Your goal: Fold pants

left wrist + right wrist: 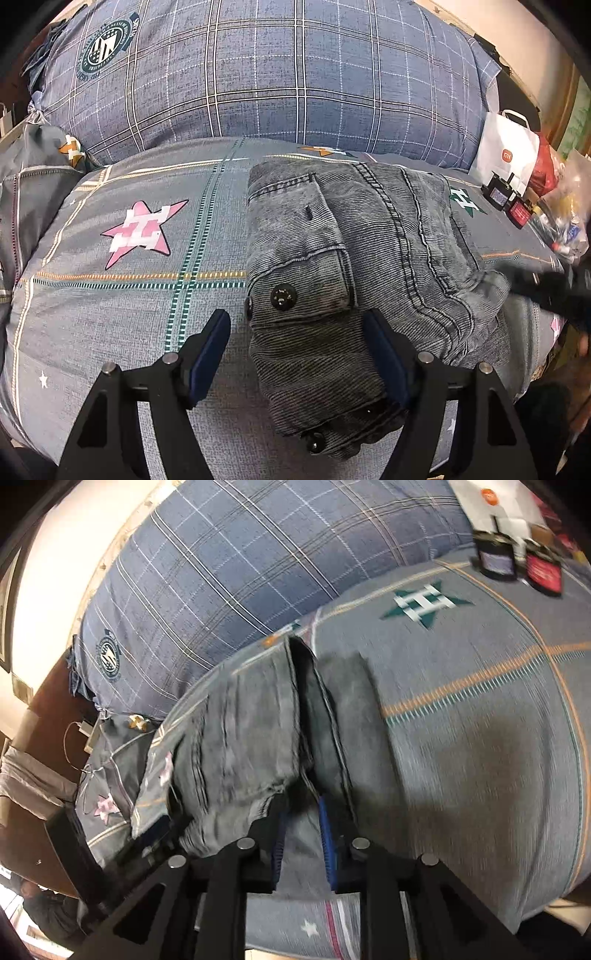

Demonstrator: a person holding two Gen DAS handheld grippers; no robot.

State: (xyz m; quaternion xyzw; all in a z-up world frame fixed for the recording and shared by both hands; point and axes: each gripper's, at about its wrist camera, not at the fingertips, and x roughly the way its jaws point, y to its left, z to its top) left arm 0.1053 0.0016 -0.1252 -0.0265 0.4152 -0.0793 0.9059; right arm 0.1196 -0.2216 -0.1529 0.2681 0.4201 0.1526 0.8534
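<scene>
Orange "mi" logo on white paper bag (508, 157), round crest text on plaid pillow (258, 74) unreadable

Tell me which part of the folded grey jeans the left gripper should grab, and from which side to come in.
Grip the near end of the grey jeans, the buttoned waistband fold nearest the left gripper. Come straight in from the near side, low along the bedspread. That end is a thick, rounded stack already lying between the open jaws, so closing would likely pinch all its layers.

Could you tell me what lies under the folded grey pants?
The folded grey pants rest on the grey star-print bedspread. The patch of bedspread directly beneath them is covered, so anything else there cannot be seen.
</scene>
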